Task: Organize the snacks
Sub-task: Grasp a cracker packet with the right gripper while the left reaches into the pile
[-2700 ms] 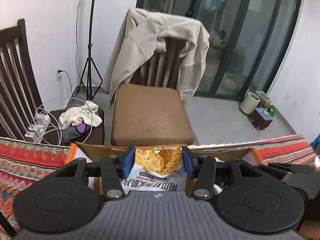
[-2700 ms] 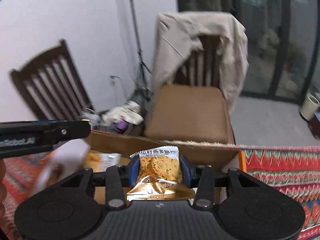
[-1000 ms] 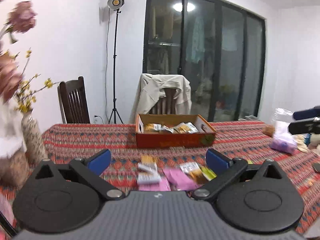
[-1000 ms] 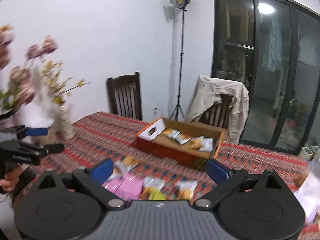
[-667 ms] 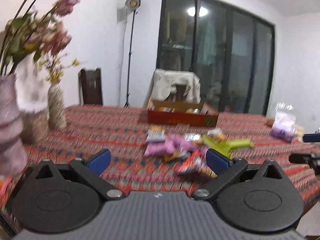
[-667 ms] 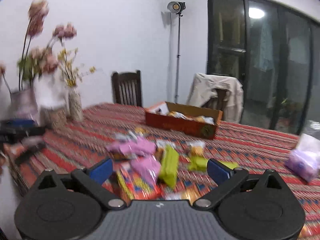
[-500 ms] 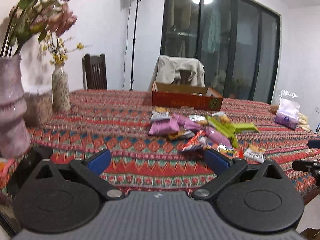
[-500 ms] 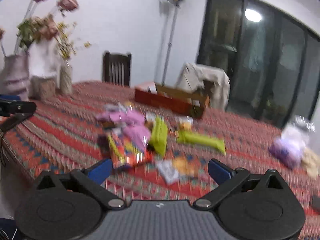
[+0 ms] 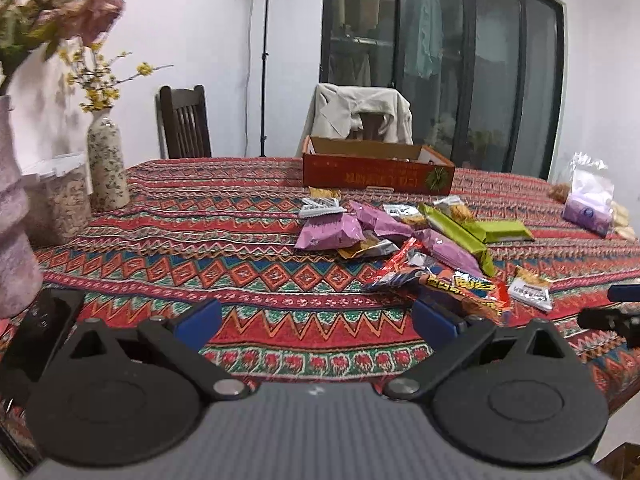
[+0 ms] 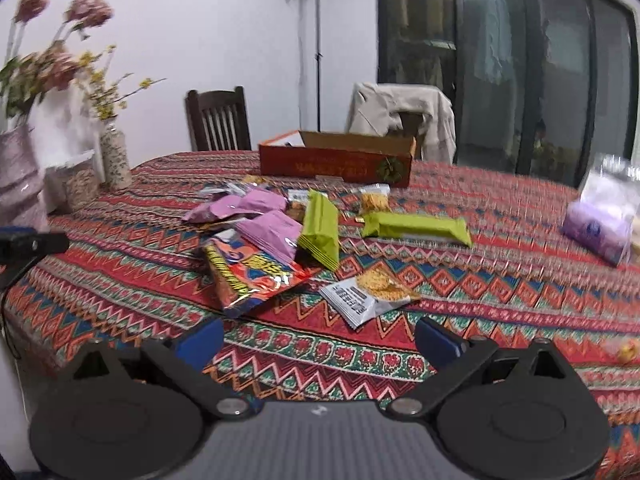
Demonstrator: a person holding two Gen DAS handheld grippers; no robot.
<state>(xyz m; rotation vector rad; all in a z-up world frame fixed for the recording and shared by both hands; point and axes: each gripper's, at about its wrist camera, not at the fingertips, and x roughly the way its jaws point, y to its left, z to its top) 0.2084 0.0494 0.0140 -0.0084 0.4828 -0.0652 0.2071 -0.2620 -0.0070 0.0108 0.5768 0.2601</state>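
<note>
Print shows on the cardboard box (image 10: pixel 335 164) and snack packets (image 10: pixel 256 268), none legible.

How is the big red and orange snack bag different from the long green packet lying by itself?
The red and orange snack bag is wide, flat, shiny and crowded with bright print; the lone green packet is long, narrow and plain. A purple pouch lies over the red bag's far edge, while nothing lies on the green packet. The red bag sits nearer the table's front edge, the green one farther back. Both lie flat on the patterned tablecloth.
</note>
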